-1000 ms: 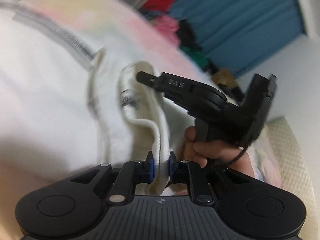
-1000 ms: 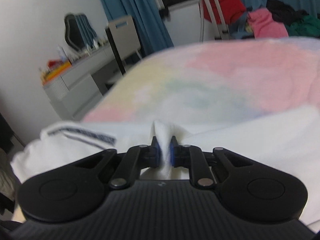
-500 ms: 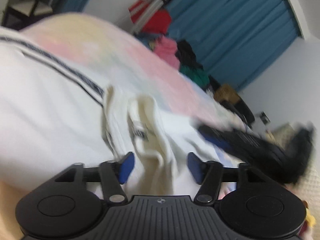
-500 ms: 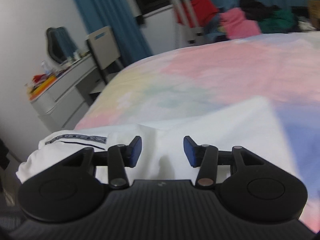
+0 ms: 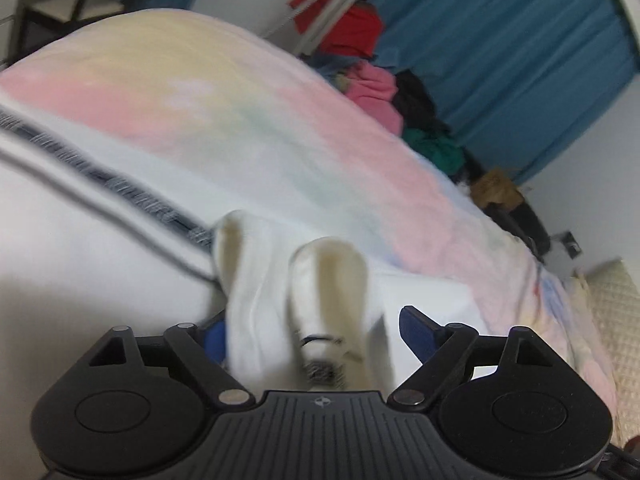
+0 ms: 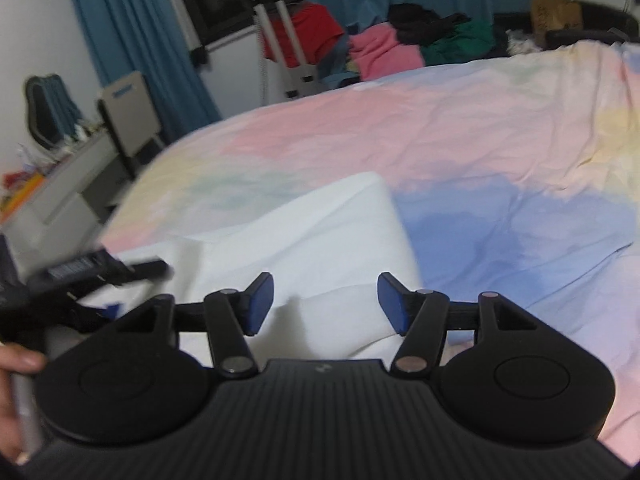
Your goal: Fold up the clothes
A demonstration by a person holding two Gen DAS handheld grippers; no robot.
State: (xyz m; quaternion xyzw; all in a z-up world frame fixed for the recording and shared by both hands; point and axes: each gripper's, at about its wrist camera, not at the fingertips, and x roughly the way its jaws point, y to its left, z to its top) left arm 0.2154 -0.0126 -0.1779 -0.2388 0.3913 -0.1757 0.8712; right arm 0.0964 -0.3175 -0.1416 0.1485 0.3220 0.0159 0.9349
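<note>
A white garment [image 5: 100,264] lies on the bed's pastel sheet [image 6: 460,132]. The left gripper [image 5: 316,330] has just opened its jaws wide; the garment's collar fold stands loose between them. The right gripper [image 6: 326,300], jaws likewise just opened, holds nothing above the garment's folded edge.

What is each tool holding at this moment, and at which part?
Nothing is held. The left tool has just been opening; the collar of the white garment lies loose between its pads. The right tool has also just been opening, over the fabric.
</note>
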